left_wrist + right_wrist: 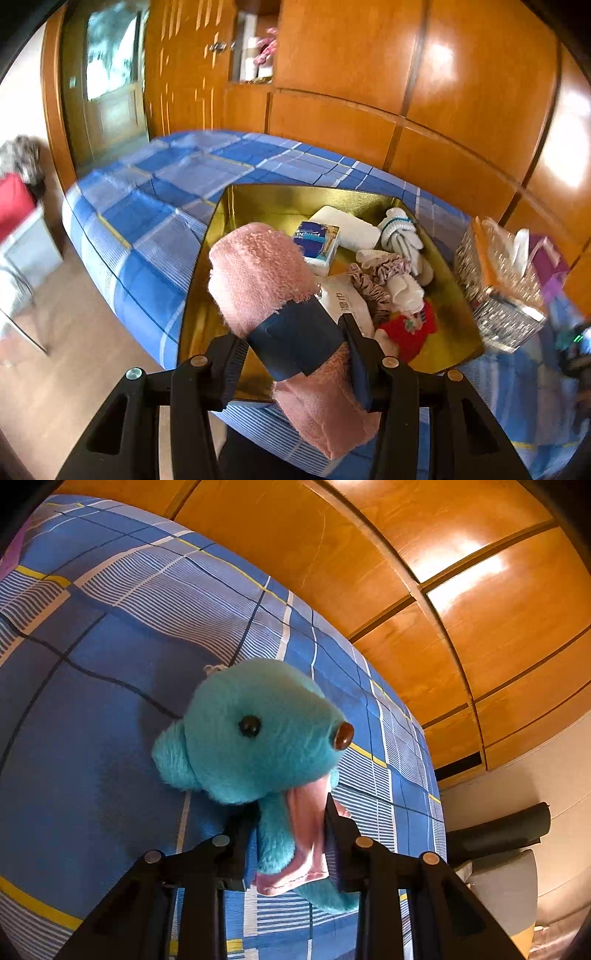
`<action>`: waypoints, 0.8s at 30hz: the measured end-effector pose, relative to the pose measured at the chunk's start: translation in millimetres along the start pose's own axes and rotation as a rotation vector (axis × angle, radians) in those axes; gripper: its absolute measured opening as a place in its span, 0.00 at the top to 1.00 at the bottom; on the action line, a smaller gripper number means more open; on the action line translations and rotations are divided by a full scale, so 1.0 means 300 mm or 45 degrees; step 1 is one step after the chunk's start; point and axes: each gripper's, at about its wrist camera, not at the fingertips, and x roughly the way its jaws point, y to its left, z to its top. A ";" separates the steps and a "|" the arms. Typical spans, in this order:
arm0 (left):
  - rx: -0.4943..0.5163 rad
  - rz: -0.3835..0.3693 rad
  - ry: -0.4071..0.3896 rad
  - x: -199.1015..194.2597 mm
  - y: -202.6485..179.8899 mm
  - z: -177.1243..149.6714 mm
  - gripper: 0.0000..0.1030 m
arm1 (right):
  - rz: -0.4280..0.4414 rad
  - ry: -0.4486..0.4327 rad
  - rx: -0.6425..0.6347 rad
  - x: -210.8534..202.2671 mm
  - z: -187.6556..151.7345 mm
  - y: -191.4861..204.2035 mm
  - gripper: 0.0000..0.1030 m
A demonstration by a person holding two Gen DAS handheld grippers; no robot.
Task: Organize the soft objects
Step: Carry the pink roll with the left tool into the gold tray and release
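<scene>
The rolled pink fleece towel with a dark blue band (pixel 280 295) is hanging over the gold-lined box (pixel 258 195) of soft things, clamped in the left gripper (pixel 295 354); lowering and releasing comes next. The right gripper (pixel 290 845) is pinching the turquoise plush toy (pixel 255 731) above the blue checked bed (pixel 92 701).

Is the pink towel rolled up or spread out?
Rolled up: the pink towel is a tight cylinder bound by a dark blue band, gripped in the left claw.
</scene>
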 end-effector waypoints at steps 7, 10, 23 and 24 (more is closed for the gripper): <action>-0.092 -0.155 0.045 0.041 0.012 0.080 0.52 | -0.006 0.007 -0.008 0.001 -0.001 0.004 0.72; -0.072 -0.160 0.084 0.098 -0.029 0.099 0.52 | -0.003 0.011 -0.009 0.002 0.001 0.004 0.72; 0.071 -0.114 0.134 0.315 -0.137 0.137 0.34 | 0.006 0.017 -0.003 0.008 0.004 0.001 0.72; 0.066 -0.123 0.133 0.306 -0.136 0.137 0.29 | 0.006 0.017 -0.001 0.008 0.004 0.001 0.72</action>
